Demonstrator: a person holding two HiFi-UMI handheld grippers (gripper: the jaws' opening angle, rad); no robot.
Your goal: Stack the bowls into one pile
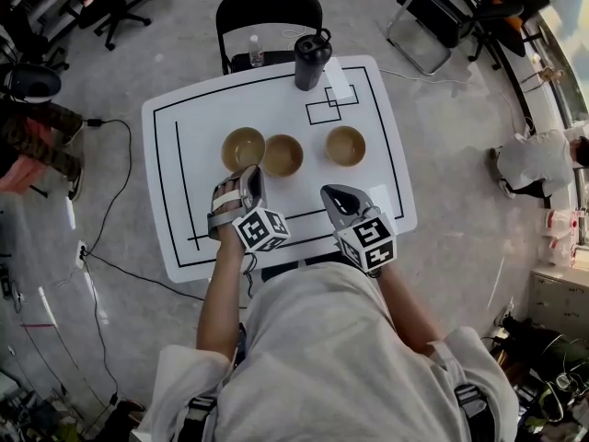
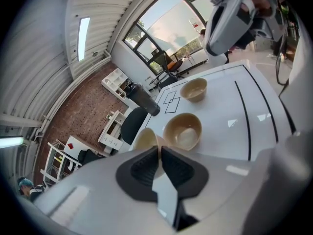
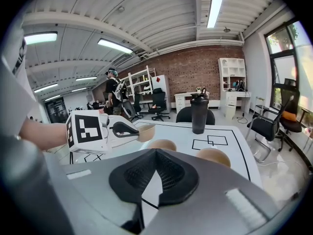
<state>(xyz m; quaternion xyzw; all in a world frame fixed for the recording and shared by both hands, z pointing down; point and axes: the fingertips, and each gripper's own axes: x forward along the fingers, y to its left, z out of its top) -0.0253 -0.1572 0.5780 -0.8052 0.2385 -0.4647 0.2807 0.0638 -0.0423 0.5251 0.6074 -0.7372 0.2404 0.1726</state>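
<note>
Left gripper [image 1: 255,175] of mine is pinching the left bowl [image 1: 242,147] by its rim. The left gripper view shows that, the head view doesn't. Right gripper [image 1: 333,194] is closed and empty. Three bowls in a row on the table [image 1: 184,228]: middle bowl [image 1: 282,155] just beside the left one, right bowl [image 1: 345,145] apart. One black bottle [image 1: 311,60] behind them.

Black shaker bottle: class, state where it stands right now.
In the head view the black shaker bottle stands at the table's far edge, beside the taped squares and beyond the three bowls.
</note>
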